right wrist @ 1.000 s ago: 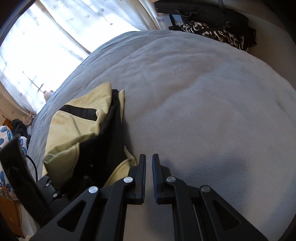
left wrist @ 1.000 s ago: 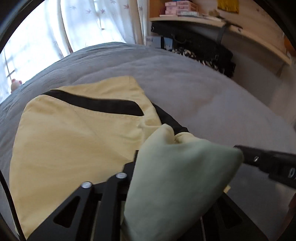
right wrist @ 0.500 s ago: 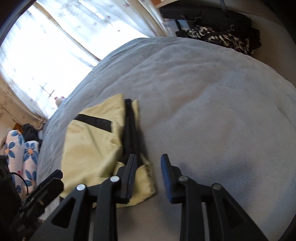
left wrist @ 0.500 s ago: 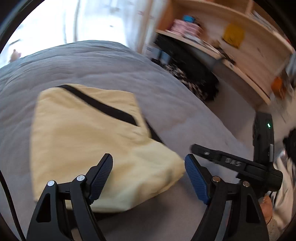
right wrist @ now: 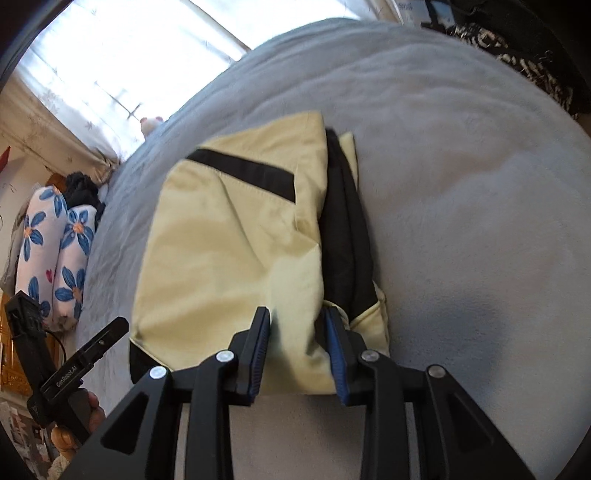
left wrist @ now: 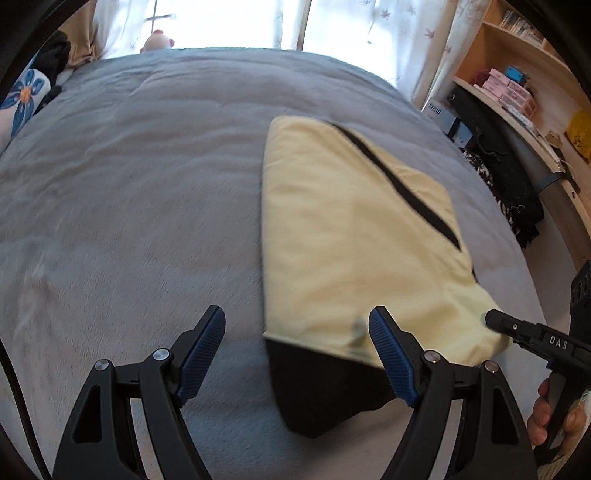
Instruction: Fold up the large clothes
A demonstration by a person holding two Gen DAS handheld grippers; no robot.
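Lying folded on the grey bed (left wrist: pixel 129 192), yellow-and-black garment (left wrist: pixel 354 229), left gripper (left wrist: pixel 297 354) spread wide and empty just short of it, right gripper (right wrist: pixel 297 347) part-open, its near edge seemingly between the jaws.

Daylight is pouring through the far window (left wrist: pixel 229 22), blowing out to white glare. Motion blur is softening the bed (left wrist: pixel 129 221), and fisheye bending is darkening every corner.

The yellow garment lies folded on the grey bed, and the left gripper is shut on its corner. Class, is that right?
Not quite. The left wrist view shows the left gripper open, its fingers wide apart and holding nothing. The yellow garment does lie folded on the grey bed.
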